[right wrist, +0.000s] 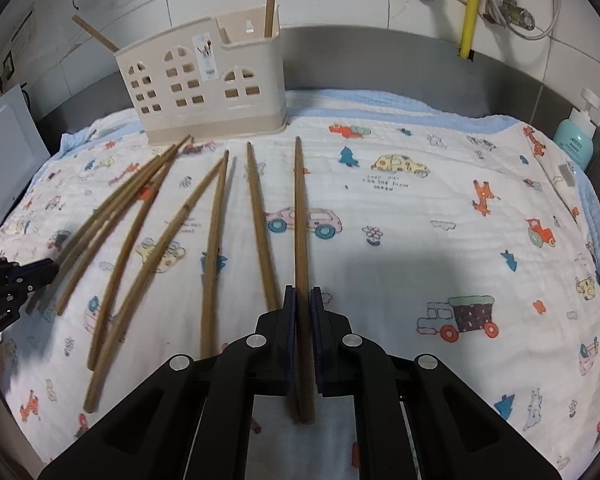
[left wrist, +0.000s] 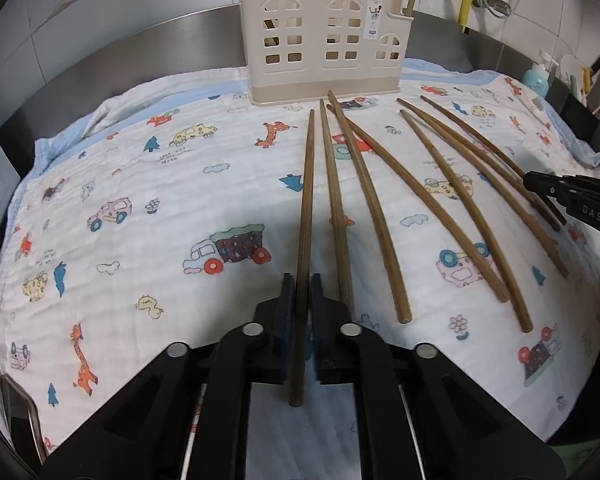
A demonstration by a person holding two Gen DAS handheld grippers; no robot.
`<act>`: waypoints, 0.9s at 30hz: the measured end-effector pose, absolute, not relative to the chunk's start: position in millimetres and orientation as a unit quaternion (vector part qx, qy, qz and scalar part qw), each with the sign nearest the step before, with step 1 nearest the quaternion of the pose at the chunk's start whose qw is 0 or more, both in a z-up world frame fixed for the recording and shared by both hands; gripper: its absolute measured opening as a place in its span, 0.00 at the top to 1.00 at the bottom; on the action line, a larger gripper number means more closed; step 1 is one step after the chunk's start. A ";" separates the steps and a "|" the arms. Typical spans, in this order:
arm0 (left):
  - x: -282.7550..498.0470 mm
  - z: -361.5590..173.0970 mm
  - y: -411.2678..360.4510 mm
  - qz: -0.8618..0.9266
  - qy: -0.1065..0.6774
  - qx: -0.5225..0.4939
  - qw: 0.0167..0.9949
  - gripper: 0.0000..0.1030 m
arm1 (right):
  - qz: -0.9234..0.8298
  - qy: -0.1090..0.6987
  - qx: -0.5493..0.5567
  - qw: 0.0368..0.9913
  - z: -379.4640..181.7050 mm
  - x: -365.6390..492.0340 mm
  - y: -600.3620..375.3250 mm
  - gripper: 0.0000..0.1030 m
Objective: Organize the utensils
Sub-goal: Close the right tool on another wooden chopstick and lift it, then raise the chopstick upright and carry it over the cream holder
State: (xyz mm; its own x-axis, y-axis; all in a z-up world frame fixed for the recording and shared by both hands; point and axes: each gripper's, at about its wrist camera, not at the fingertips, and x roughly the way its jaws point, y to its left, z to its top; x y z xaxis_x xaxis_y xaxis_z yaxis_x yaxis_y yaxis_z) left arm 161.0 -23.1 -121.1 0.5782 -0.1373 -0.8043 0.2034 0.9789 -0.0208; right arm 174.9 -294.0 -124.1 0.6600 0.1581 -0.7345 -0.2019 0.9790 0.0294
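left tool (left wrist: 302, 280) clamped on leftmost chopstick (left wrist: 305, 216) lying on cartoon cloth (left wrist: 140, 184) | right tool (right wrist: 303, 292) clamped on rightmost chopstick (right wrist: 300, 216) | loose chopsticks (right wrist: 216, 240) fanned between them on worktop | beige holder (left wrist: 324, 40) at back, two sticks upright inside

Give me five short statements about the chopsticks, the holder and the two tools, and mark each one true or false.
1. The left tool is shut on a chopstick. True.
2. The right tool is open and empty. False: it is shut on a chopstick.
3. The beige holder stands upright at the far edge of the printed cloth. True.
4. The holder is empty. False: chopsticks already stick out of its top, one at each end.
5. Every chopstick is put away. False: several loose ones still lie on the cloth.
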 end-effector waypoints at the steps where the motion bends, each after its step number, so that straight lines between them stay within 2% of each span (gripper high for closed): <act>1: 160.6 -120.2 -22.4 -0.098 0.449 0.033 0.888 0.94 | 0.099 0.395 -0.030 0.913 -120.1 173.1 -293.5 0.93; 15: 153.4 -88.9 -17.7 -0.114 0.403 0.014 0.908 0.95 | 0.116 0.324 -0.033 0.938 -55.4 153.1 -285.1 0.93; 27: 148.0 -51.0 -8.2 -0.131 0.348 -0.017 0.928 0.95 | 0.129 0.316 -0.041 0.939 -40.6 150.2 -273.3 0.93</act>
